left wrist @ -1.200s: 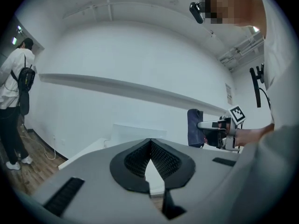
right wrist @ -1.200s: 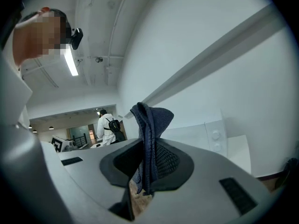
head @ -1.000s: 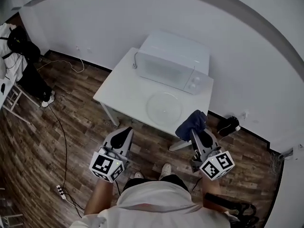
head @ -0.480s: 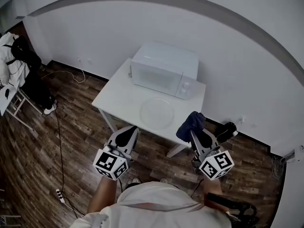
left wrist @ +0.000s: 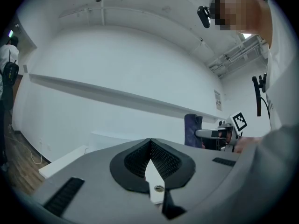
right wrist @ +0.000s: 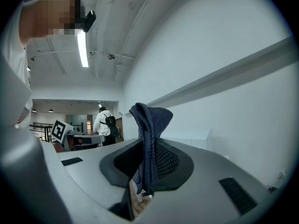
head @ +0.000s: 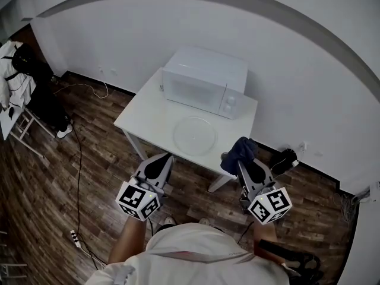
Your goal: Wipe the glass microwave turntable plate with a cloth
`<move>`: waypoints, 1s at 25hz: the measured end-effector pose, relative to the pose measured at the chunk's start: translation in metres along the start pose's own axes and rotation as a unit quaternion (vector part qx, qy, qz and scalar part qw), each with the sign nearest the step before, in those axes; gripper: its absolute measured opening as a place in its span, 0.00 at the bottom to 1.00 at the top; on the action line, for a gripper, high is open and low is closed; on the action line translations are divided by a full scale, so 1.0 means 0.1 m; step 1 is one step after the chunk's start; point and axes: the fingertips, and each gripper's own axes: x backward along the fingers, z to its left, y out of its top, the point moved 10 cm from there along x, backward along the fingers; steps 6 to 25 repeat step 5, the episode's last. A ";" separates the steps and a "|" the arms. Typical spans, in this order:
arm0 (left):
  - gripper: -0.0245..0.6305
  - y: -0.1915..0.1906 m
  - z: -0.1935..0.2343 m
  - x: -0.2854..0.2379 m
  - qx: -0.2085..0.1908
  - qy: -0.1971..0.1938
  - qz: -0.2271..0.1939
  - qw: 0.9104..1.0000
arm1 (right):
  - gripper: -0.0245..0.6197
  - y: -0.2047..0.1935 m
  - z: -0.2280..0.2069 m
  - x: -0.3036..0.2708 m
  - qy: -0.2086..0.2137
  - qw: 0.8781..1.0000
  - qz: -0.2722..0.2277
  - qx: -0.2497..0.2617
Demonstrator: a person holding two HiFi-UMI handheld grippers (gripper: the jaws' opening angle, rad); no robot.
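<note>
The clear glass turntable plate [head: 195, 135] lies flat on the white table [head: 142, 114], in front of the microwave. My right gripper [head: 244, 164] hangs below the table's near right corner, shut on a dark blue cloth [head: 239, 152]. In the right gripper view the cloth [right wrist: 150, 120] stands up folded between the jaws of the right gripper [right wrist: 148, 149]. The left gripper [head: 159, 164] is held off the table's near edge, left of the plate. Its jaws meet at the tip with nothing between them, as the left gripper view shows for the left gripper [left wrist: 149, 143].
A white microwave [head: 205, 86] with its door closed stands at the back of the table against the wall. A dark object [head: 285, 158] lies on the wood floor at the right. A power strip [head: 76, 239] and cables are on the left. A person [head: 21, 64] stands far left.
The table, plate and microwave sit a little lower and nearer in the head view than a second ago. Both grippers keep the same pose, and the cloth stays in the right one.
</note>
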 end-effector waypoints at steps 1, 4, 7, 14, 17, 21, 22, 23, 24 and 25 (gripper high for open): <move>0.05 0.00 0.01 -0.01 -0.001 0.002 0.000 1.000 | 0.13 0.00 -0.01 -0.01 0.001 1.000 0.000 0.001; 0.05 0.02 0.04 -0.07 -0.004 0.003 0.001 1.000 | 0.13 0.01 -0.07 -0.08 0.003 1.000 0.002 0.002; 0.05 0.03 0.05 -0.10 -0.005 0.003 0.002 1.000 | 0.13 0.02 -0.10 -0.10 0.004 1.000 0.002 0.001; 0.05 0.03 0.05 -0.10 -0.005 0.003 0.002 1.000 | 0.13 0.02 -0.10 -0.10 0.004 1.000 0.002 0.001; 0.05 0.03 0.05 -0.10 -0.005 0.003 0.002 1.000 | 0.13 0.02 -0.10 -0.10 0.004 1.000 0.002 0.001; 0.05 0.03 0.05 -0.10 -0.005 0.003 0.002 1.000 | 0.13 0.02 -0.10 -0.10 0.004 1.000 0.002 0.001; 0.05 0.03 0.05 -0.10 -0.005 0.003 0.002 1.000 | 0.13 0.02 -0.10 -0.10 0.004 1.000 0.002 0.001; 0.05 0.03 0.05 -0.10 -0.005 0.003 0.002 1.000 | 0.13 0.02 -0.10 -0.10 0.004 1.000 0.002 0.001; 0.05 0.03 0.05 -0.10 -0.005 0.003 0.002 1.000 | 0.13 0.02 -0.10 -0.10 0.004 1.000 0.002 0.001; 0.05 0.03 0.05 -0.10 -0.005 0.003 0.002 1.000 | 0.13 0.02 -0.10 -0.10 0.004 1.000 0.002 0.001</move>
